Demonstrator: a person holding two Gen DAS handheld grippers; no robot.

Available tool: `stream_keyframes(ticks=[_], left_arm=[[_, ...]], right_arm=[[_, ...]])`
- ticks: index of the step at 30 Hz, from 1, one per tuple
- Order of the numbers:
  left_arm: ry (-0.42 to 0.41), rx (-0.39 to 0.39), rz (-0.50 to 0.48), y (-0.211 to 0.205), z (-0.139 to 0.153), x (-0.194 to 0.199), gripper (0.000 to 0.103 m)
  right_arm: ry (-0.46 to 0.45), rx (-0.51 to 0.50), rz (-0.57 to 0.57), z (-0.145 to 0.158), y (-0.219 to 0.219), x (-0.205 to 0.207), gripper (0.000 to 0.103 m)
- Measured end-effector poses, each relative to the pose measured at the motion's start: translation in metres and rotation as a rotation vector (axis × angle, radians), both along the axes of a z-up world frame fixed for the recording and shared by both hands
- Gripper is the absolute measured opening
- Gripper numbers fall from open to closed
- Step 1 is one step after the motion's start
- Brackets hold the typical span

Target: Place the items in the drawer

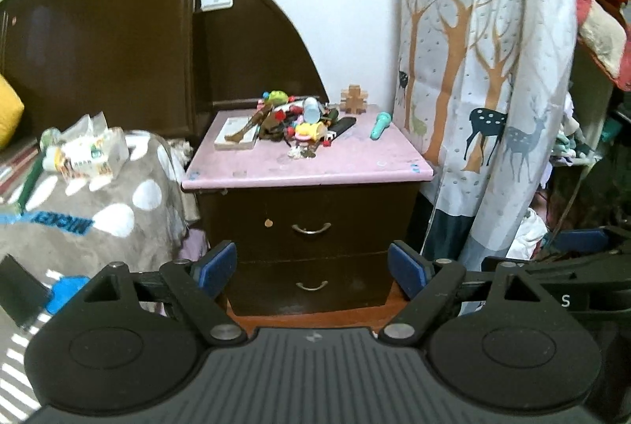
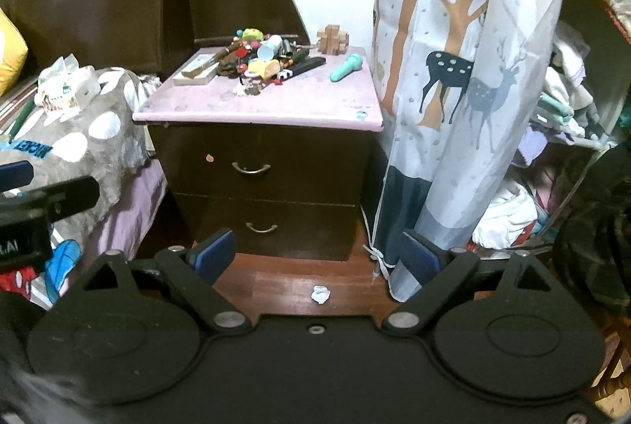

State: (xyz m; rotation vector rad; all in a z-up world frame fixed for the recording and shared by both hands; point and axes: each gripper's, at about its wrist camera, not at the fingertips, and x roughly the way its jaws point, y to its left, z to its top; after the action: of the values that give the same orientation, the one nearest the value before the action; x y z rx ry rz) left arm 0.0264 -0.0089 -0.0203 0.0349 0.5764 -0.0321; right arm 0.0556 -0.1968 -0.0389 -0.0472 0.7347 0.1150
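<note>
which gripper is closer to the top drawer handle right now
Left, though not by much. The left gripper faces the top drawer handle head-on, jaws open; the right gripper hangs lower and farther back.

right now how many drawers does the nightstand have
2, both shut: the upper drawer sits just under the pink top, the lower drawer just above the floor. No more show on this front.

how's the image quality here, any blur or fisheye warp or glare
Left wrist view: strong fisheye bend in the headboard and the curtain, the bed blanket soft at the left edge, the nightstand fairly sharp, and a faint sheen on the headboard. Right wrist view: same barrel warp, dark corners, the nightstand clear, and the clothes at right smeared.
</note>
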Motion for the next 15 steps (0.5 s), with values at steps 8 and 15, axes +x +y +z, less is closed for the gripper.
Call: stream_keyframes(ticks=[8, 15], left_arm=[[-0.012, 0.001, -0.007, -0.003, 0.010, -0.013, 0.084], [-0.023, 0.004, -0.013, -0.005, 0.017, -0.022, 0.084]], right_arm=[[-0.025, -0.004, 0.022, 0.013, 0.003, -0.018, 0.092], [-0.040, 0.007, 0.036, 0.021, 0.005, -0.025, 0.092]])
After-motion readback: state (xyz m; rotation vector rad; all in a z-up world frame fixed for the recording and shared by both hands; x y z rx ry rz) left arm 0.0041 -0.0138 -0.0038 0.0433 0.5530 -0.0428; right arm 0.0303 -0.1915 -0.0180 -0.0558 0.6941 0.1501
